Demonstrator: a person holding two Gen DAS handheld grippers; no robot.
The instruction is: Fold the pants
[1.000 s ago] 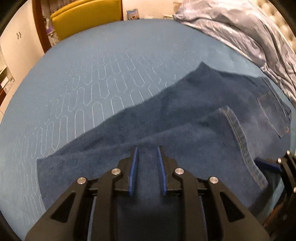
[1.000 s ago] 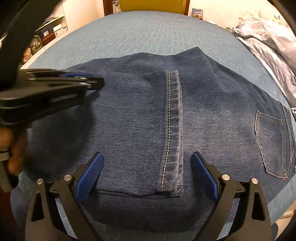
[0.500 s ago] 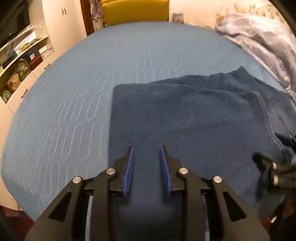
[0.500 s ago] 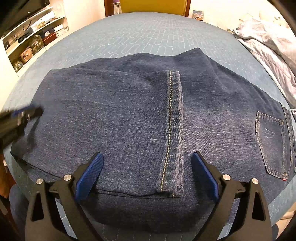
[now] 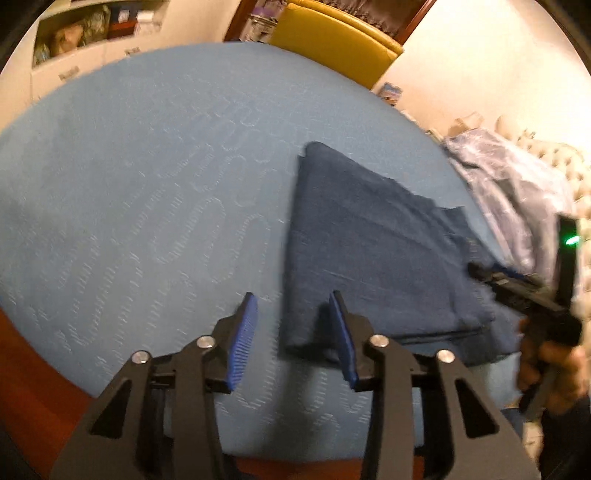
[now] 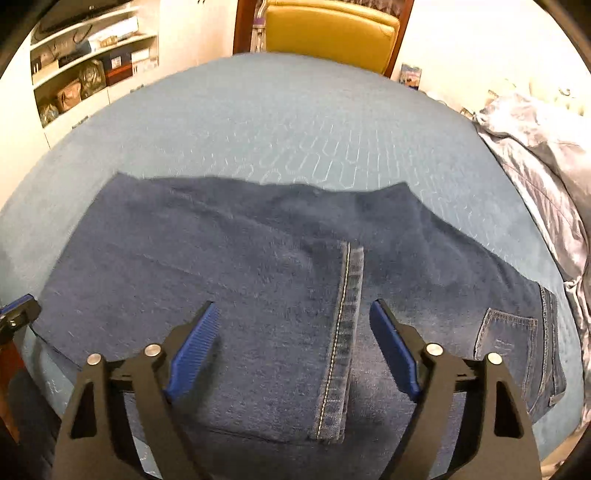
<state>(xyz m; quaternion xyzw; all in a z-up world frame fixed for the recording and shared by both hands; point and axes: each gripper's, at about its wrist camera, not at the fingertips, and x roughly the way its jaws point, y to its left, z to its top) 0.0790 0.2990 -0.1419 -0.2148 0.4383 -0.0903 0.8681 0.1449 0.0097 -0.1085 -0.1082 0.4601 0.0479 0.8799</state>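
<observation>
- One pair of jeans [image 6: 258,295] lies folded on one blue bed cover [image 6: 295,129], near its close edge; the hem [image 6: 343,332] of one leg runs down the middle of the top layer, and one back pocket [image 6: 509,343] shows at the right end.
- One yellow chair [image 6: 328,33] stands beyond the bed, one crumpled grey quilt [image 6: 546,158] lies to the right, and shelves [image 6: 85,70] fill the wall on the left.
- Two grippers are in use, one in each hand.
- The left gripper [image 5: 291,332] hangs over the left end of the jeans [image 5: 369,251]; its jaws are part open and opening, with nothing between them but the bed cover [image 5: 129,184] and the corner of the cloth below. It grips nothing.
- The right gripper [image 6: 295,339] hangs above the hem with its jaws wide and closing; the blue pads [image 6: 192,347] stand either side of the hem but press on nothing.
- From the left camera the right gripper [image 5: 517,288] shows at the far edge, a hand [image 5: 554,365] around its handle.
- A second ago the left gripper sat over the middle of the jeans with its jaws nearly together; it has since swung out to their left end.
- The right gripper has lifted a little, and the jeans lie as they did.
</observation>
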